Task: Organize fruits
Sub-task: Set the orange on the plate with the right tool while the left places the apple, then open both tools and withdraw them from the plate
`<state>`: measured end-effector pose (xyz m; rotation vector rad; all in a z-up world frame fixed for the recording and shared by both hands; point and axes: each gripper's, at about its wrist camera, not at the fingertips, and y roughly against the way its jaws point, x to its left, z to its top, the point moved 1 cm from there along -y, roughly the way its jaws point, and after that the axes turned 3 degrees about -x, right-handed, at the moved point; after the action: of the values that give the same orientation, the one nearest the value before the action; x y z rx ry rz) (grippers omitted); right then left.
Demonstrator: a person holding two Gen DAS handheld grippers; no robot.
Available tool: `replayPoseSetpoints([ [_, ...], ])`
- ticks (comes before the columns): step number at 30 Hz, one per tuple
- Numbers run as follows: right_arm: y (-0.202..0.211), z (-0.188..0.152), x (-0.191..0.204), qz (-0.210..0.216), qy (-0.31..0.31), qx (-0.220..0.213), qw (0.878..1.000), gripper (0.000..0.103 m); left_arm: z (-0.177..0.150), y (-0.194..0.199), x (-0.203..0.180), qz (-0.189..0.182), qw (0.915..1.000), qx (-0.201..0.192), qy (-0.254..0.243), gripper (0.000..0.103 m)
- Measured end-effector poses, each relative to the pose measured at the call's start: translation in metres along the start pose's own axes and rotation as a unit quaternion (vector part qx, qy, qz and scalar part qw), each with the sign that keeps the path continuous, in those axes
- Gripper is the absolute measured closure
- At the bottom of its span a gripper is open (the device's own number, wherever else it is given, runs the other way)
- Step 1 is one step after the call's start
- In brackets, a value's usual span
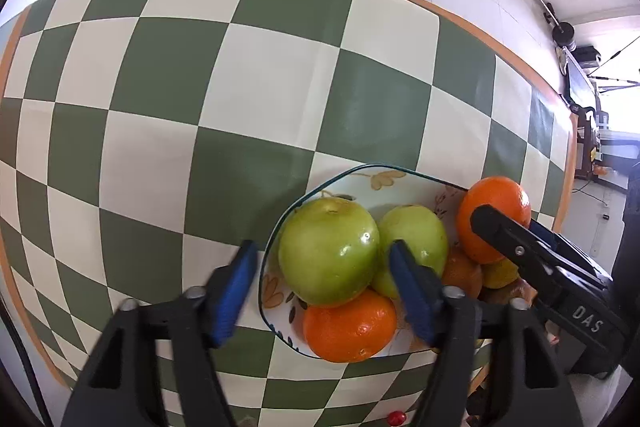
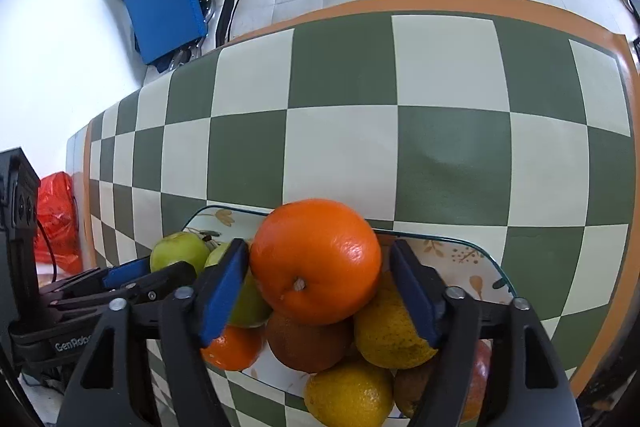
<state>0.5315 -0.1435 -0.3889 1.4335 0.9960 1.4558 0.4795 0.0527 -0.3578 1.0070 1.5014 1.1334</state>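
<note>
Right wrist view puts my right gripper (image 2: 316, 287) spread wide around the top orange (image 2: 316, 261), which sits on the fruit heap in the floral plate (image 2: 472, 259); the left pad looks to be touching it, the right pad stands clear, though I can't be sure of contact. My left gripper (image 1: 320, 283) is also wide open, empty, straddling the big green apple (image 1: 329, 253) at the plate's left edge on the checkered table (image 1: 200, 87).
</note>
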Motion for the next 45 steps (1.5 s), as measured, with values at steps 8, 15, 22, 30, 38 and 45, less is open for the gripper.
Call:
replayPoseSetpoints([
  [8,0.018,-0.005,-0.007,0.001,-0.008,-0.013,1.0,0.016,-0.002,0.016,0.005,0.032,0.9984,-0.047,-0.006,0.02],
  [15,0.065,-0.043,-0.001,-0.083,0.032,-0.072,0.993,0.006,-0.037,0.043,-0.007,0.086,0.9885,-0.109,-0.06,0.02],
  [22,0.098,-0.102,-0.007,-0.146,0.035,-0.113,0.982,0.006,-0.082,0.055,-0.022,0.088,0.9816,-0.145,-0.087,0.02],
  [30,0.143,-0.155,-0.01,-0.164,0.025,-0.158,0.973,0.006,-0.122,0.088,-0.041,0.089,0.9701,-0.2,-0.106,0.02],
  [38,0.196,-0.206,0.0,-0.159,0.019,-0.198,0.967,0.006,-0.173,0.131,-0.05,0.082,0.9581,-0.243,-0.128,0.02],
  [45,0.239,-0.255,0.016,-0.154,0.023,-0.229,0.961,0.006,-0.218,0.162,-0.053,0.067,0.9513,-0.27,-0.133,0.02],
])
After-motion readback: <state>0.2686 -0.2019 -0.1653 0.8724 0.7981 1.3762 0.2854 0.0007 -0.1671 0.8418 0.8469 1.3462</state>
